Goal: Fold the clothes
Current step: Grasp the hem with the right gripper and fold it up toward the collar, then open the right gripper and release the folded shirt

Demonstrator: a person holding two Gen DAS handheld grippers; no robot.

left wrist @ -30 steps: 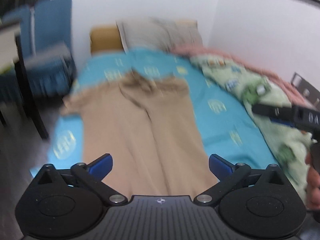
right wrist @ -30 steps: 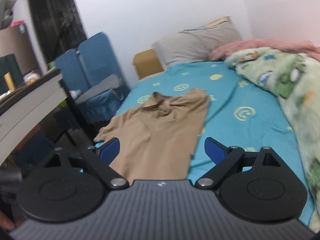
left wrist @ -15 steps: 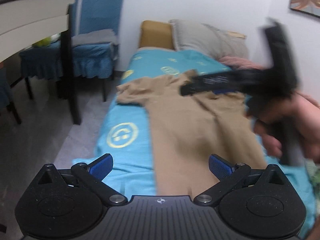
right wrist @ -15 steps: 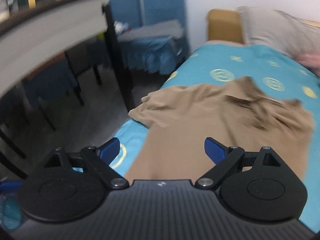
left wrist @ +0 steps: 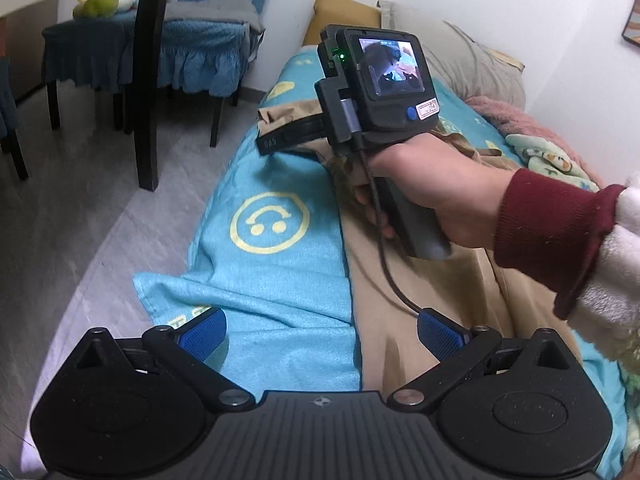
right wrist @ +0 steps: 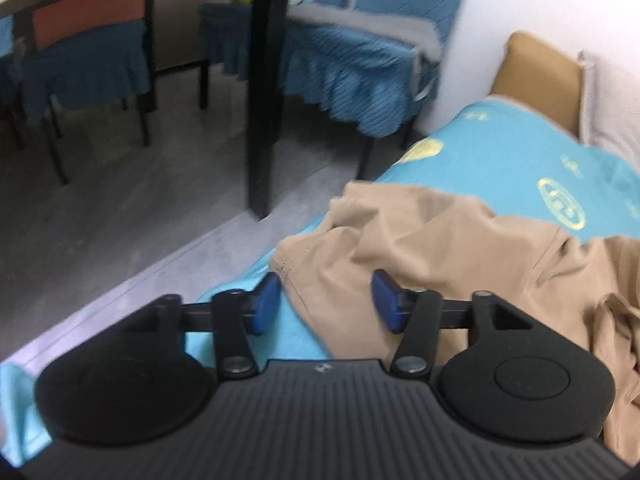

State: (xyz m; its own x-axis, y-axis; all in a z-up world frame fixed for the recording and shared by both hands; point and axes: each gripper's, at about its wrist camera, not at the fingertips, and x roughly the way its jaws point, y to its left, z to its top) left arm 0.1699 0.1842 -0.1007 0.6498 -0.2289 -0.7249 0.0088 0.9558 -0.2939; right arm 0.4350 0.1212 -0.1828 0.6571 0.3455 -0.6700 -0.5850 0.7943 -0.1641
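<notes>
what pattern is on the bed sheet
Teal bed sheet with yellow smiley-face prints, clearest in the left wrist view.

Little can be read: the bedsheet (left wrist: pixel 280 280) carries a yellow smiley sign (left wrist: pixel 270 217). The small white label (left wrist: pixel 427 109) on the right claw's camera body is illegible.
</notes>
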